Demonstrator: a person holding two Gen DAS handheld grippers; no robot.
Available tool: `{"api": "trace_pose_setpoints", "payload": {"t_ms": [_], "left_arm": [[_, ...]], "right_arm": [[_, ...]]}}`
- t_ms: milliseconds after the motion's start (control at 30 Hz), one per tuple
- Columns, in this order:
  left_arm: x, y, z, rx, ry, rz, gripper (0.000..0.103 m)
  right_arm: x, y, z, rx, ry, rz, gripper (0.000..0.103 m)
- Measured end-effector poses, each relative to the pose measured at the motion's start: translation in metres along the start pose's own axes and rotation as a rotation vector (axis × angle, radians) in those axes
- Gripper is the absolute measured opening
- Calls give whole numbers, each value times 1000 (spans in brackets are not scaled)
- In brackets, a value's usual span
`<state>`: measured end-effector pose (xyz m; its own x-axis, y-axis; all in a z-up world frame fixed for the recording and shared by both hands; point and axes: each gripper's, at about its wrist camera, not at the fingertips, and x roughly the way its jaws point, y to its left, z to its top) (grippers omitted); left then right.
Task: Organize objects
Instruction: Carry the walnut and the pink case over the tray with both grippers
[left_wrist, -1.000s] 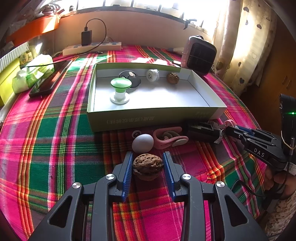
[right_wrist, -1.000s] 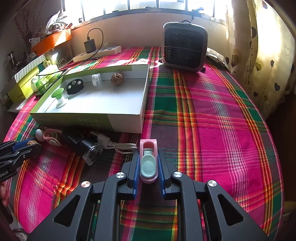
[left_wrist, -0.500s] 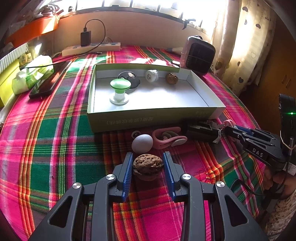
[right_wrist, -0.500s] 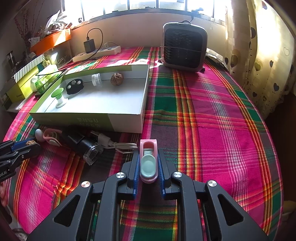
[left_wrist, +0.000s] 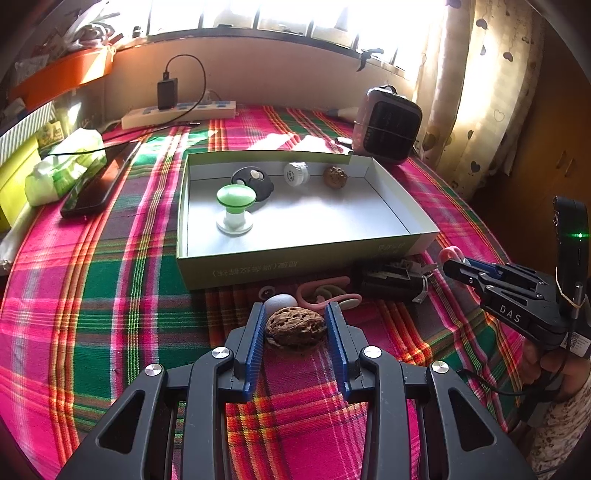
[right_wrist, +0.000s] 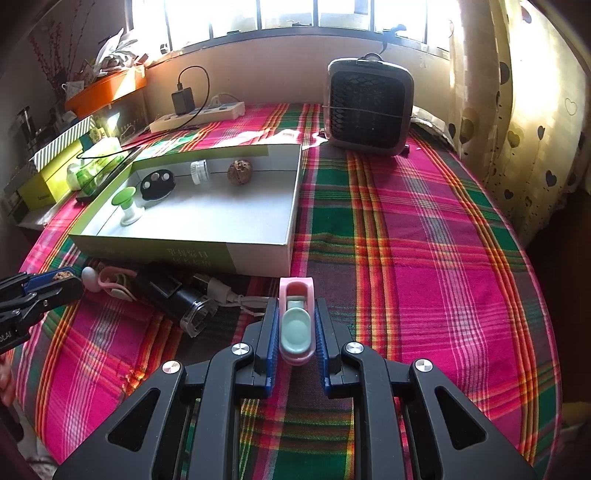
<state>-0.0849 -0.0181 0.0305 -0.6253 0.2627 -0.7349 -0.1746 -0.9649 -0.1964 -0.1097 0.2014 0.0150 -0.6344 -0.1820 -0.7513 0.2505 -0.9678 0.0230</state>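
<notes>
The left gripper (left_wrist: 295, 328) is closed on a walnut (left_wrist: 295, 326) just above the plaid tablecloth (left_wrist: 110, 295); the right gripper (right_wrist: 296, 328) clamps a pink clip (right_wrist: 296, 321). Step in hand: transfer. Next, carry each over the near wall of the open box (left_wrist: 295, 258).

left gripper (left_wrist: 295, 325): clamped on walnut (left_wrist: 295, 326) | landmark: box (left_wrist: 391, 247) | walnut near box's front wall | white egg-shaped piece (left_wrist: 280, 302) between walnut and box | right gripper (left_wrist: 458, 266) at box's front right corner, grip unclear
</notes>
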Motion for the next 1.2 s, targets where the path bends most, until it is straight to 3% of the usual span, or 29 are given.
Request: {"api": "trace_pose_setpoints", "payload": {"t_ms": [700,1200], "left_arm": [[12,-12,44,37,-32,-22,30],[39,-12,78,41,-17,-36,30]], "right_arm": [[-10,12,38,-23,-64,24,19],[17,18,83,-45,-49,42,19]]}}
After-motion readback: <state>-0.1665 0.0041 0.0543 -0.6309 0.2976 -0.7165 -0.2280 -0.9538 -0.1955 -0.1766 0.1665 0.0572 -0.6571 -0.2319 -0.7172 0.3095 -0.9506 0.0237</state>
